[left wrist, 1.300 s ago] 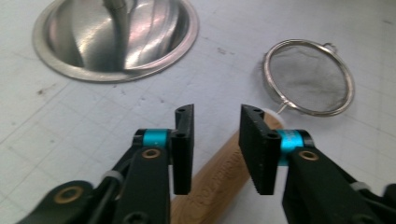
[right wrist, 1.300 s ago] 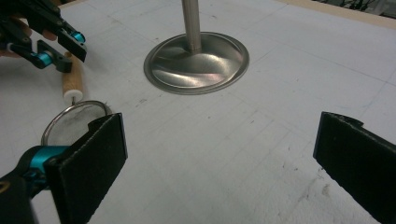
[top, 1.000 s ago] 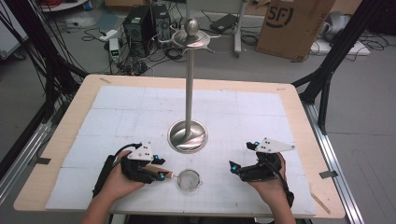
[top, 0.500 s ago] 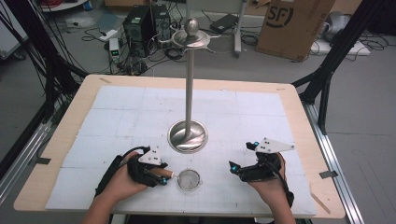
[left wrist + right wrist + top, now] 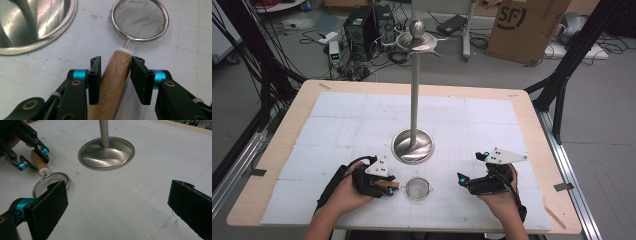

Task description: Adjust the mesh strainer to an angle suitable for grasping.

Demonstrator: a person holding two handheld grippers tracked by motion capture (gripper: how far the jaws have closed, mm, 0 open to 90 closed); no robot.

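A small wire-mesh strainer (image 5: 418, 189) with a wooden handle (image 5: 112, 85) lies on the white mat near the table's front edge. My left gripper (image 5: 388, 186) is low over the mat with the handle slanting between its jaws (image 5: 115, 80). The jaws have just been closing on the handle. The right pad (image 5: 140, 80) meets the handle's tip, and white gaps still show beside the handle on both sides. My right gripper (image 5: 472, 165) rests to the right of the strainer, open wide with nothing between its jaws (image 5: 120, 205). The right gripper view shows the strainer's ring (image 5: 50, 182) and the left gripper (image 5: 31, 157).
A tall metal stand (image 5: 414, 90) with hooks at its top rises from a round base (image 5: 413, 146) just behind the strainer. The white mat (image 5: 337, 125) covers most of the wooden table. Cables, a cardboard box and black frame legs lie beyond the table.
My left gripper has slid a little to the right, up to the strainer's handle, and its jaws have narrowed around it. The right gripper and the strainer have stayed put.
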